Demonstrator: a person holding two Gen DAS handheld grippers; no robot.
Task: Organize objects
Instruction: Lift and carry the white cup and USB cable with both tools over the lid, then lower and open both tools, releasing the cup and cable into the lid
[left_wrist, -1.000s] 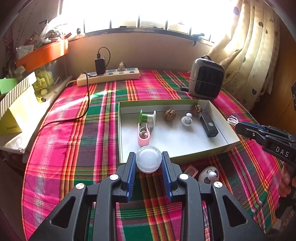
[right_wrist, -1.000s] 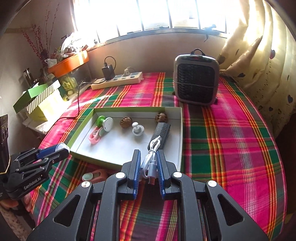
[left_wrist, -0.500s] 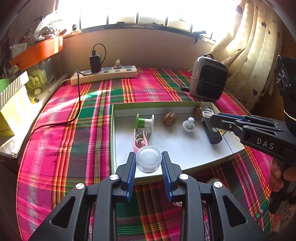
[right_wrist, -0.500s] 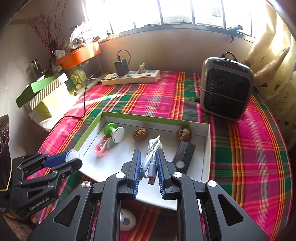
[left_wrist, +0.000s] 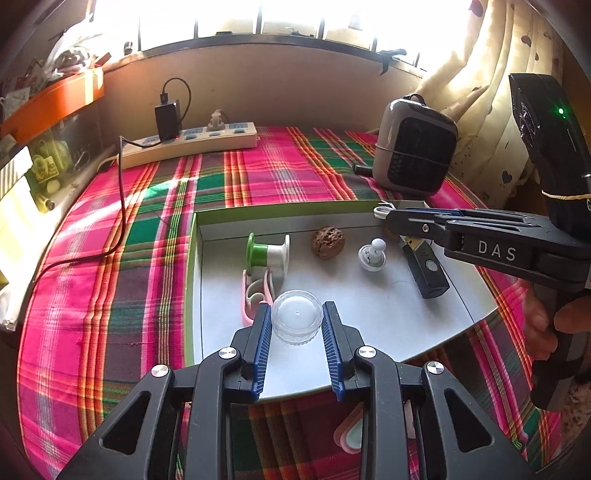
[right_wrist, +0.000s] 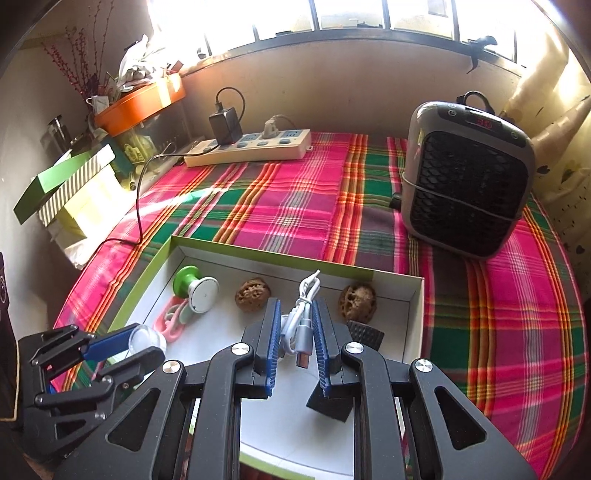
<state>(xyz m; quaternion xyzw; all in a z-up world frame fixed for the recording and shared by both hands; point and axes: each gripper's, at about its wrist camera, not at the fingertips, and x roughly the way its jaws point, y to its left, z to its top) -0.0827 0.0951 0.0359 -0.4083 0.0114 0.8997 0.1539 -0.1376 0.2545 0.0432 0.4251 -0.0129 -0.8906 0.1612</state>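
Left wrist view: our left gripper (left_wrist: 297, 321) is clamped on the jar (left_wrist: 297, 319), lower centre, lid facing up, over the tray (left_wrist: 369, 310). We should lower it flat onto bare floor clear of the clip (left_wrist: 255, 295). Right gripper (right_wrist: 295, 332) is clamped on the cable (right_wrist: 301, 317), its long axis running up-frame, plug toward us, above the remote (right_wrist: 364, 334); set it beside.

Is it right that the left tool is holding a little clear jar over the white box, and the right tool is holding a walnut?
Not quite. The left tool does hold the clear jar over the white box, but the right tool holds a white cable, not a walnut. The right wrist view shows both walnuts lying in the box.
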